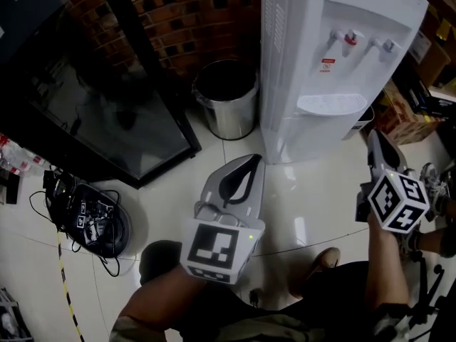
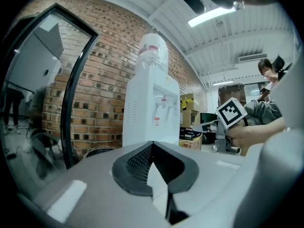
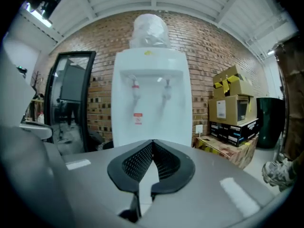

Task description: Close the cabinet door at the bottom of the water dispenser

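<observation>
Widest of all, the brick wall [image 1: 192, 13] runs behind everything, with the pale glossy floor [image 1: 299, 205] below it. A big black-framed glass panel [image 1: 107, 120] leans on the left. And there's the white water dispenser [image 1: 306, 55], upright against the bricks, with a bottle [image 3: 149, 30] on top. Its cabinet door [image 1: 320, 137] is the lower front below the drip tray. From the head view that panel looks flat and flush with the body, though its outline is hard to pick out. Stacked cardboard boxes [image 3: 232, 108] sit to the dispenser's right, and a round steel bin [image 1: 228, 102] stands just beside it on the other side. The left claw [image 1: 251, 161] hangs over the floor, aimed toward the dispenser, its jaws pressed together with nothing between them. The right claw [image 1: 375, 137] is out to the right, near the dispenser's base but not touching it, its jaws also fully together and empty. A tangle of black cables [image 1: 85, 219] lies on the floor at far left. Smallest, the red-topped tap [image 1: 348, 40].
</observation>
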Available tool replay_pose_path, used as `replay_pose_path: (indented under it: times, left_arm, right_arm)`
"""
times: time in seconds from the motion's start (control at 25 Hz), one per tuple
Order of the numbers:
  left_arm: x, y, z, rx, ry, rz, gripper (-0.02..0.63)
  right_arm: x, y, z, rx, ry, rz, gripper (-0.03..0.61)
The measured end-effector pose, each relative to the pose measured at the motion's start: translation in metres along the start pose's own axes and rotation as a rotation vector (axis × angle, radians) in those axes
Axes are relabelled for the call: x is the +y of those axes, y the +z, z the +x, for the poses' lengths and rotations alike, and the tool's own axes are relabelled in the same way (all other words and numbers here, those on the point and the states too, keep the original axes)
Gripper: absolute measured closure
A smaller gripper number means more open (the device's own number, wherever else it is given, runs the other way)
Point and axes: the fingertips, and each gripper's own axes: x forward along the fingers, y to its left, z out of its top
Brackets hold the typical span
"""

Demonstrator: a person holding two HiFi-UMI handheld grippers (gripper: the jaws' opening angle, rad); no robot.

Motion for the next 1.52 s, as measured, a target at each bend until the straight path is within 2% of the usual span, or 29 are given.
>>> replay_pose_path:
  times: [0.24,0.48,0.56,0.76,0.88,1.0,1.16,1.52]
  left_arm:
    - [-0.011,0.001,-0.056,-0.007,0.046,0.044,0.613]
    - [-0.024,-0.016,-0.089,0.028,0.055,0.131,0.614]
    - [-0.029,-0.021,-0.100,0.043,0.051,0.126,0.613]
    - [-0.044,-0.012,-0.129,-0.013,0.079,0.113,0.612]
    - [-0.050,-0.037,-0.141,0.034,0.094,0.093,0.613]
    - [-0.052,-0.055,-0.147,0.064,0.106,0.050,0.612]
    - [-0.048,-0.051,-0.145,0.044,0.124,0.061,0.613]
    - [-0.060,-0.047,-0.134,0.033,0.096,0.057,0.612]
  right_arm:
    - [0.069,-0.001,-0.074,-0.048,0.147,-0.068,0.578]
    - [0.104,-0.026,-0.125,-0.035,0.275,-0.111,0.578]
    - [0.115,-0.035,-0.141,-0.029,0.309,-0.102,0.578]
    - [0.138,-0.060,-0.172,0.019,0.364,-0.081,0.578]
    - [0.153,-0.072,-0.178,0.042,0.404,-0.084,0.578]
    - [0.159,-0.073,-0.178,0.038,0.410,-0.109,0.578]
    - [0.160,-0.070,-0.176,0.034,0.402,-0.113,0.578]
    - [0.156,-0.074,-0.175,0.034,0.393,-0.114,0.578]
